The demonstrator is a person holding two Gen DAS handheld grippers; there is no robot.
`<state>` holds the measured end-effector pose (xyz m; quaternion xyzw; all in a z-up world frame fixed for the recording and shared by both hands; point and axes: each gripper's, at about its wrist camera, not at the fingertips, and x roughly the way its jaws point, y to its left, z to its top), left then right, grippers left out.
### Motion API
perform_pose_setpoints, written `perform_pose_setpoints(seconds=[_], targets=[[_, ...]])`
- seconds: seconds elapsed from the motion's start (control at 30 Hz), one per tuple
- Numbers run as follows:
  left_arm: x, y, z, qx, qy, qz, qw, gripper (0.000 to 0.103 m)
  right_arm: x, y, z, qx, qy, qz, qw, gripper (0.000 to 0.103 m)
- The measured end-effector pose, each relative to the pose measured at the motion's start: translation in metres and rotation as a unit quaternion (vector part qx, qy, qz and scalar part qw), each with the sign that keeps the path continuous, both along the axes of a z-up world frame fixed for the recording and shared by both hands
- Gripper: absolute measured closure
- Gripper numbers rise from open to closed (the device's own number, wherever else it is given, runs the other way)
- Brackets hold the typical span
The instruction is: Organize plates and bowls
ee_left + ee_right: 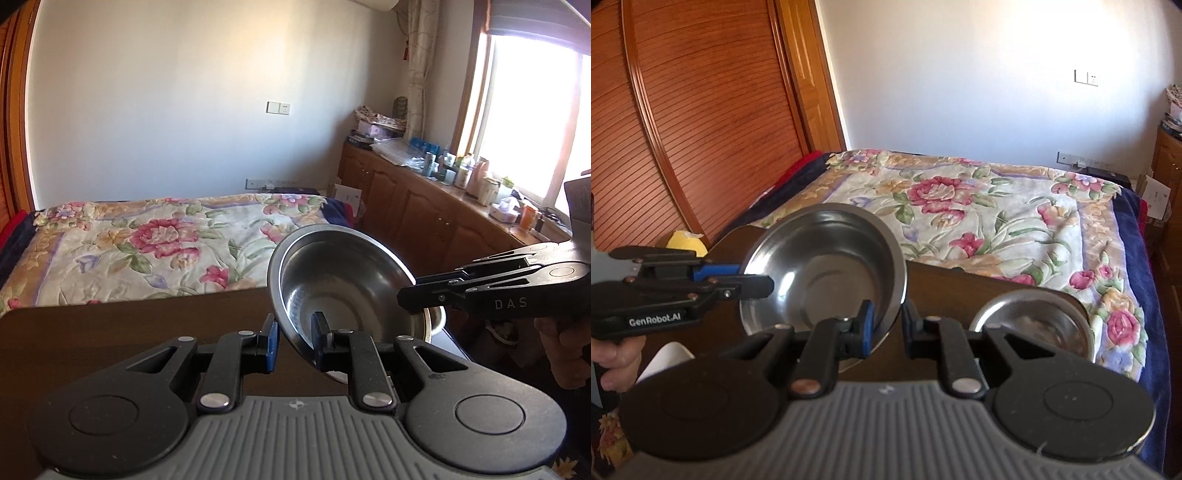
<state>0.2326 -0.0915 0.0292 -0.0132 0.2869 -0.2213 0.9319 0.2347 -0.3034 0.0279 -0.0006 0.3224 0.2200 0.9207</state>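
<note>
A large stainless steel bowl (343, 273) (827, 266) hangs tilted above the dark brown table (110, 332) (960, 288), carried by both grippers. My left gripper (295, 339) (757, 282) is shut on the bowl's rim on one side. My right gripper (406, 295) (888, 328) is shut on the rim on the opposite side. A smaller steel bowl (1034, 321) stands on the table's right end. In the left wrist view only an edge of the smaller bowl (434, 325) shows under the large one.
A bed with a floral cover (166, 240) (979, 206) lies just beyond the table. A wooden cabinet (424, 206) crowded with bottles runs under the window. A slatted wooden wardrobe (683, 129) stands at left, a yellow object (685, 240) near it. A hand (617, 362) holds the left gripper.
</note>
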Motion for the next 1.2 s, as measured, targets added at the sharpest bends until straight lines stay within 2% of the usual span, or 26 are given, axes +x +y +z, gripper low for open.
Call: perform_pose_setpoints(seconds=[0.4, 0.73, 1.2], targets=[[-0.055, 0.004, -0.004, -0.004, -0.010, -0.019, 0.9998, 0.083, -0.051, 0.005, -0.008, -0.003, -0.009, -0.016, 1.000, 0.085], [-0.086, 0.011, -0.010, -0.001, -0.017, -0.027, 0.9995, 0.083, -0.079, 0.009, -0.015, -0.005, -0.013, -0.019, 1.000, 0.085], [-0.113, 0.015, -0.041, 0.008, -0.007, -0.034, 0.9994, 0.083, -0.108, 0.016, -0.044, -0.008, -0.002, -0.019, 1.000, 0.085]])
